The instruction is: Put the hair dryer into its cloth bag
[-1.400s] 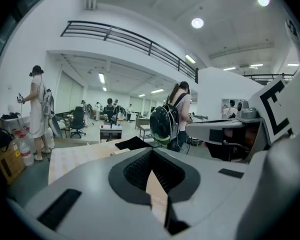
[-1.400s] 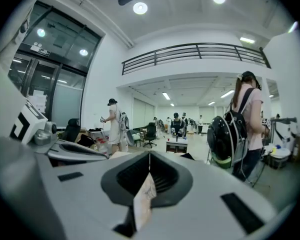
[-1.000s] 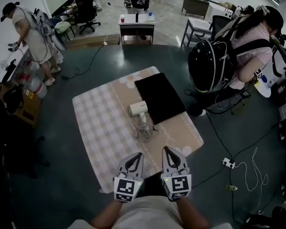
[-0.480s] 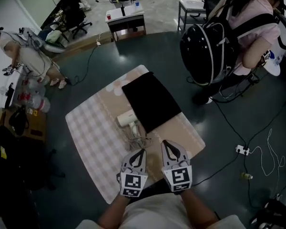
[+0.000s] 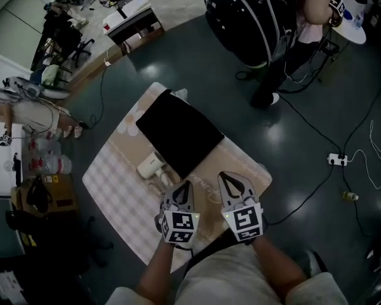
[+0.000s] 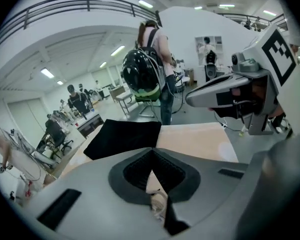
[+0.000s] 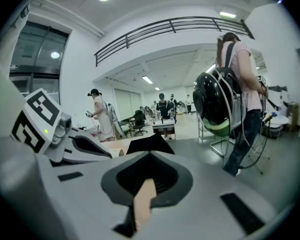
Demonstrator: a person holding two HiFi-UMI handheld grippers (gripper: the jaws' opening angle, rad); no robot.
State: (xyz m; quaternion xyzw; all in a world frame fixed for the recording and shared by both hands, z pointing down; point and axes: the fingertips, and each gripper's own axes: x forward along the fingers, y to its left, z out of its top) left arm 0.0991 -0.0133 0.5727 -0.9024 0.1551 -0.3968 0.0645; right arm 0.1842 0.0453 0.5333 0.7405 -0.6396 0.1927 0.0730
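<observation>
At the near edge of the checked and beige mat [image 5: 114,189], the left claw [image 5: 186,185] and the right claw [image 5: 227,180] hover side by side. Each has its jaws pressed together and grips nothing. Each claw's own grey body fills the lower half of its view. Just beyond the left claw lies a loose coil of cord [image 5: 167,184], which the left gripper view catches only as a pale scrap through the slit of its jaws. Past the cord, the white hair dryer [image 5: 149,166] lies on the mat against the near edge of the black cloth bag [image 5: 178,132]; only the head view shows it. The bag lies flat and appears in all three views, a narrow dark wedge in the right gripper view. That view also shows the left claw at its left and a railed balcony [image 7: 170,26] overhead. On the dark floor to the right, a power strip [image 5: 337,159] trails thin cables. Beyond the mat's far corner stands a person carrying a black backpack [image 5: 241,11]. To the left are a cardboard box [image 5: 47,196] and another person [image 5: 19,110].
</observation>
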